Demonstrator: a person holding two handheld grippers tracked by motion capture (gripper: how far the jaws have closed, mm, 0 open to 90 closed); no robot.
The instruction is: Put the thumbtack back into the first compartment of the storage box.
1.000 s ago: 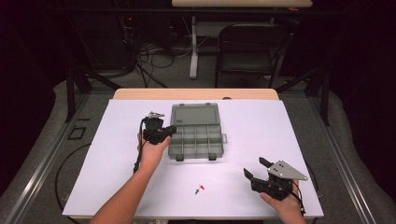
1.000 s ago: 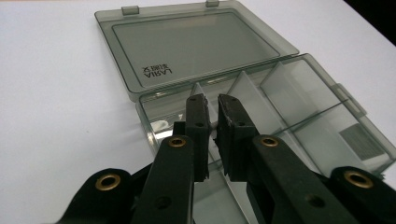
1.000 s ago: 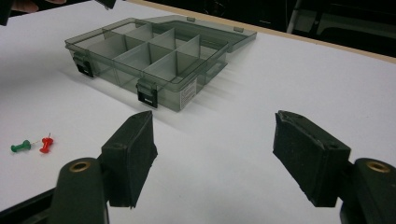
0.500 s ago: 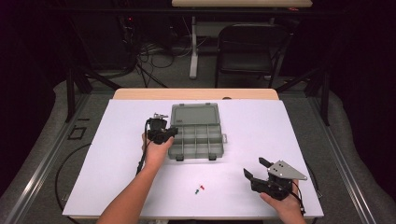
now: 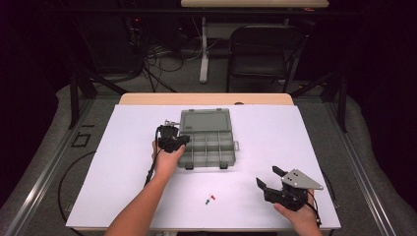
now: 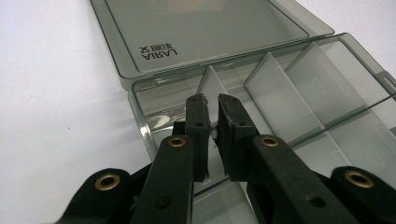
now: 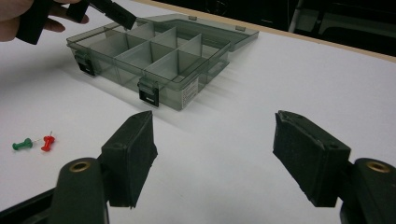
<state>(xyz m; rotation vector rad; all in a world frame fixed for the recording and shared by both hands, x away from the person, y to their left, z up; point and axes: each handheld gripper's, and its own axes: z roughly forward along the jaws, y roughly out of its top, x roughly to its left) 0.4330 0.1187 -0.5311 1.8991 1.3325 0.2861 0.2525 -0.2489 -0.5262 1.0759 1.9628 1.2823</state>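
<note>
A compartment box [image 5: 206,145] sits on the table [image 5: 123,162] ahead of you, a little left of centre, with its lid [image 5: 205,120] folded flat on the table behind it, on the far side. Your left gripper [image 5: 183,141] is at the box's left end, its jaws nearly together over a compartment at that end, with something small between them that cannot be made out. Two pushpins [image 5: 210,199] lie touching or nearly so on the table in front of the box, nearer to you. Your right gripper [image 5: 268,179] is at the near right of the table, well apart from the box and to the right of the pushpins, its jaws spread wide and pointing towards the box.
</note>
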